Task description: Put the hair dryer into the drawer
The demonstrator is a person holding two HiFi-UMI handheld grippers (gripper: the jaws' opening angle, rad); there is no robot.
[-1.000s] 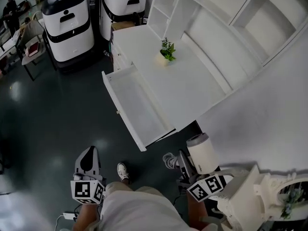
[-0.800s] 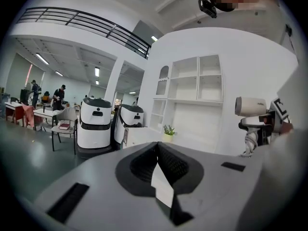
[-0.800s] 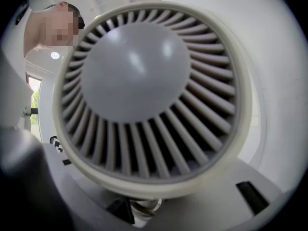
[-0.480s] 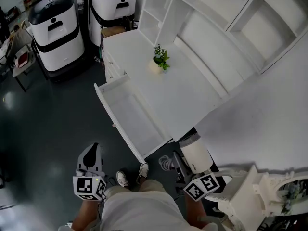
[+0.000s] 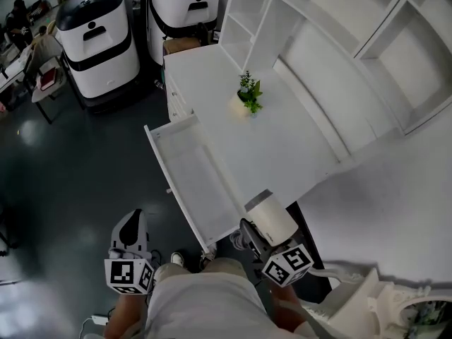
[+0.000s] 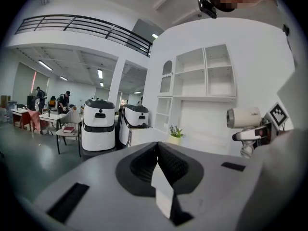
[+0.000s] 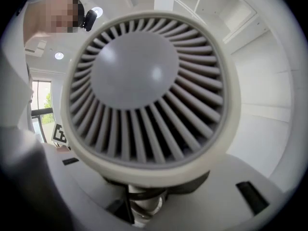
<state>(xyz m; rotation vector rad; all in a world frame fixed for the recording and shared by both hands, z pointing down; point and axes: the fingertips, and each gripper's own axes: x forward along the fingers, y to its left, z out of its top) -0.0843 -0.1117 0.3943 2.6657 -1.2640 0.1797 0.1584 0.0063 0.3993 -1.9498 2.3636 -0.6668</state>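
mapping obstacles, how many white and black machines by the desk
2. One rounded white-and-black machine stands left of the white desk; the other beside it, at the desk's far end. More may be hidden.

Bright, even indoor light; fisheye bending at the rims.
Ceiling lamps (image 6: 100,73) glow at ten o'clock in the left gripper view; the dark floor (image 5: 28,133) shows pale glare at nine o'clock; the hair dryer (image 7: 149,90) looms close, slightly soft, corners black.

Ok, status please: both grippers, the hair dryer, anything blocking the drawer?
Left gripper shut, empty. Right gripper shut on hair dryer. Dryer beside the open drawer, not yet inside. Drawer looks bare, nothing blocking.
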